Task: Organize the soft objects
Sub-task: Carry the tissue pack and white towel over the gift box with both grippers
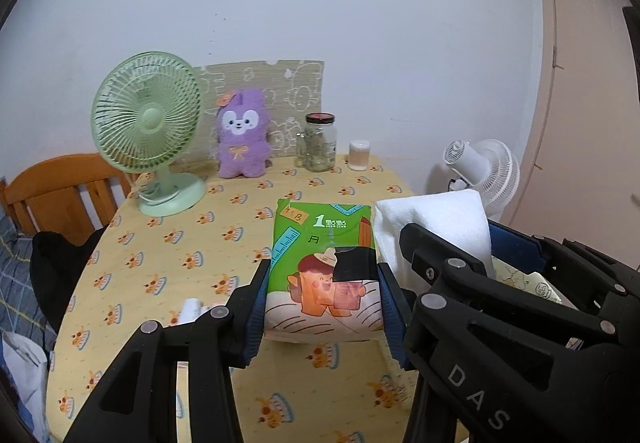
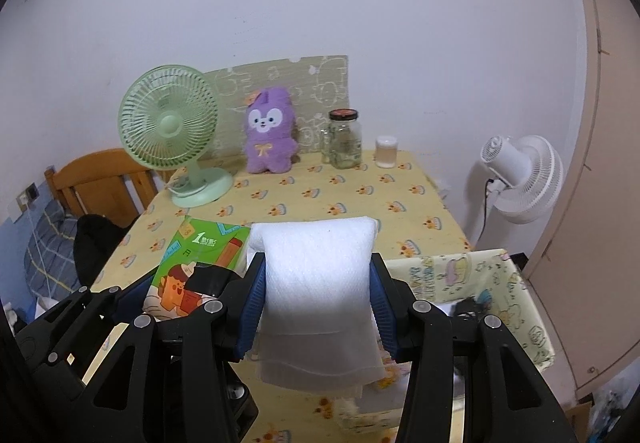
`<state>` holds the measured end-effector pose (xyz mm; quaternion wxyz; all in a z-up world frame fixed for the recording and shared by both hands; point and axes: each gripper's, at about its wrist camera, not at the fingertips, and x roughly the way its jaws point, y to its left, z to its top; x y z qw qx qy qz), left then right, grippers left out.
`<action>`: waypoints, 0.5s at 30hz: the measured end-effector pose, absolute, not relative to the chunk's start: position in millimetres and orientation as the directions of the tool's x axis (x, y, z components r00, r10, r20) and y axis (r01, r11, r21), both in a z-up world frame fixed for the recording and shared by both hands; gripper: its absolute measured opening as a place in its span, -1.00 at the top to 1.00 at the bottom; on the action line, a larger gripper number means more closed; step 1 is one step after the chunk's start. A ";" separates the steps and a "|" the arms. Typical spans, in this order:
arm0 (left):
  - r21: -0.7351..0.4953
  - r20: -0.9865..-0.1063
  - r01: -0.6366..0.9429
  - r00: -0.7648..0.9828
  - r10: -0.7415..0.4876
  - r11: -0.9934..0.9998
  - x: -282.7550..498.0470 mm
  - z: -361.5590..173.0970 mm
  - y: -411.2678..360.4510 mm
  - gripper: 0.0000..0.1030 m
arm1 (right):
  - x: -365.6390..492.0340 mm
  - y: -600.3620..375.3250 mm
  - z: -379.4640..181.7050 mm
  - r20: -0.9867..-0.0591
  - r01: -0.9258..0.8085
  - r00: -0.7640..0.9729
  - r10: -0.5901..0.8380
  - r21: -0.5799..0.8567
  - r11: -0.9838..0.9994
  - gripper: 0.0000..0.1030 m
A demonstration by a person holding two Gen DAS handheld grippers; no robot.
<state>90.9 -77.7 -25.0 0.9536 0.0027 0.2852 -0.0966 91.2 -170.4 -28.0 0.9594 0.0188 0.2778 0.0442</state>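
My left gripper (image 1: pixel 322 307) is shut on a green tissue pack (image 1: pixel 322 259) with a cartoon print and holds it above the table; the pack also shows in the right wrist view (image 2: pixel 192 263). My right gripper (image 2: pixel 316 303) is shut on a folded white towel (image 2: pixel 316 283) that droops below the fingers; the towel also shows in the left wrist view (image 1: pixel 436 223). A purple plush toy (image 1: pixel 242 139) (image 2: pixel 270 137) stands at the back of the table. A yellow fabric storage box (image 2: pixel 500 283) sits at the right, just beside the right gripper.
The table has a yellow patterned cloth (image 1: pixel 160 263). A green desk fan (image 1: pixel 150 131), a glass jar (image 1: pixel 320 143) and a small white container (image 1: pixel 359 155) stand at the back. A white fan (image 2: pixel 520 175) stands off the right edge. A wooden chair (image 1: pixel 60 195) is at the left.
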 end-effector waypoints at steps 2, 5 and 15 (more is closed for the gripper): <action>-0.051 -0.547 0.195 0.815 -0.191 0.979 92.7 -25.5 -84.6 0.01 | 92.2 -178.9 -28.8 -0.533 -0.064 0.842 0.087 0.061 0.996 0.00; -0.051 -0.550 0.214 0.809 -0.206 0.975 95.8 -26.8 -95.8 0.01 | 94.5 -189.7 -30.1 -0.535 -0.047 0.842 0.070 0.057 0.997 0.00; -0.047 -0.569 0.281 0.781 -0.257 0.959 106.9 -33.7 -130.7 0.00 | 99.0 -226.4 -39.0 -0.550 0.021 0.835 0.017 0.061 0.998 0.00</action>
